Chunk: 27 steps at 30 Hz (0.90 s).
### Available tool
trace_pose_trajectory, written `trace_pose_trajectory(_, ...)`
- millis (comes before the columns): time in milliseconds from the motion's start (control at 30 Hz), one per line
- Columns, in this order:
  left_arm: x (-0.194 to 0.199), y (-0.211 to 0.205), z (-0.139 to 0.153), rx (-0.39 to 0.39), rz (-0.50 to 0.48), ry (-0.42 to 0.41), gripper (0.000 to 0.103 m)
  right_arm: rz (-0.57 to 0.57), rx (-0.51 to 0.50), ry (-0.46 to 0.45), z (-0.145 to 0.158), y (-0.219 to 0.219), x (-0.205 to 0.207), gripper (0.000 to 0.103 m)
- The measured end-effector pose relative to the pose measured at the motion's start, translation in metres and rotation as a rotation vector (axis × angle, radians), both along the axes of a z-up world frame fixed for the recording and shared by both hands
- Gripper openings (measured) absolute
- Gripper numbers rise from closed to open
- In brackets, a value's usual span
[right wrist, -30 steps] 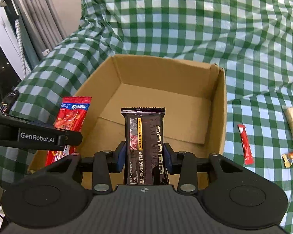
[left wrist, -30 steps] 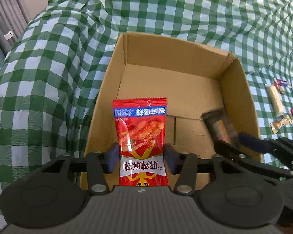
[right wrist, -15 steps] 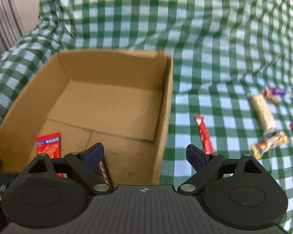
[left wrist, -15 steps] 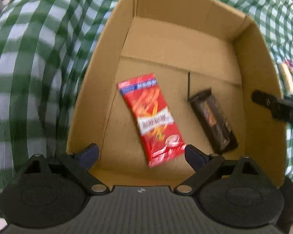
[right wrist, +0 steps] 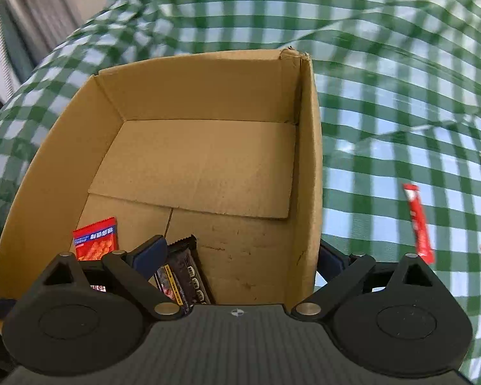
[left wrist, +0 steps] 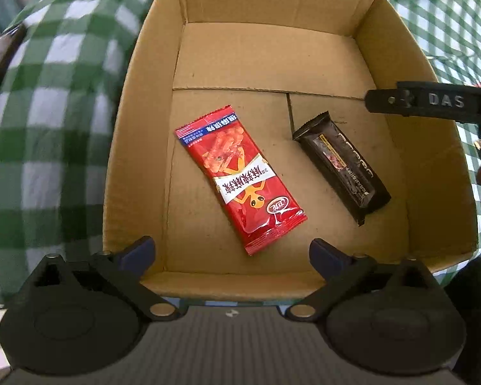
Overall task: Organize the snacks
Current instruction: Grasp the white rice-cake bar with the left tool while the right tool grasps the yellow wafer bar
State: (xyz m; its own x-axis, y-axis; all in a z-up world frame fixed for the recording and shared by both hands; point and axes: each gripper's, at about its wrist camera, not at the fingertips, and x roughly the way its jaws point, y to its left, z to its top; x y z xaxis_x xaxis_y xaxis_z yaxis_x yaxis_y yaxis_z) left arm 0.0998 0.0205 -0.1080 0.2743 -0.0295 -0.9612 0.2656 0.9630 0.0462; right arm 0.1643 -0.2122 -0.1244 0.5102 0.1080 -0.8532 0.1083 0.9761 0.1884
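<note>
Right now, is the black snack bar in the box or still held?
In the box: the black snack bar lies flat on the cardboard box floor beside the red packet, touching neither gripper.

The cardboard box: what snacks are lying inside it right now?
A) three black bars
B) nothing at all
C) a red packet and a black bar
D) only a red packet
C: the left wrist view shows a red packet and a black bar lying apart on the cardboard box floor.

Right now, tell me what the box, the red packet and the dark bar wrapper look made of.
Box: plain brown corrugated cardboard, matte, with folded flaps and a frayed corner.
Red packet: likely glossy plastic film, printed, with crimped ends and glare.
Dark bar wrapper: probably plastic or foil-lined film, slightly shiny, serrated end seals.
</note>
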Motion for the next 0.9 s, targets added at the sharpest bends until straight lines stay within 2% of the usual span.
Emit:
trace_pose_trajectory(100, -0.001, -0.016, 0.012, 0.019, 0.014, -0.026, 0.102, 0.012, 0.002, -0.021, 0.004, 0.004, -0.002, 0.095)
trace_pose_trajectory(200, 0.000, -0.038, 0.032, 0.015, 0.001, -0.064, 0.103, -0.017, -0.012, -0.041, 0.013, -0.011, -0.016, 0.095)
trace_pose_trajectory(333, 0.000, -0.084, 0.056, -0.030, -0.047, -0.078, 0.103, -0.104, 0.000, -0.068, 0.029, -0.065, -0.046, 0.096)
trace_pose_trajectory(500, 0.005, -0.171, 0.065, -0.066, -0.122, -0.031, 0.103, -0.237, -0.047, -0.053, 0.037, -0.154, -0.085, 0.098)
trace_pose_trajectory(700, 0.011, -0.272, 0.049, -0.001, -0.200, -0.031, 0.103, -0.446, -0.052, 0.065, 0.006, -0.257, -0.108, 0.098)
trace_pose_trajectory(900, 0.036, -0.337, 0.017, 0.066, -0.226, -0.015, 0.103, -0.562, -0.024, 0.158, -0.042, -0.320, -0.091, 0.098)
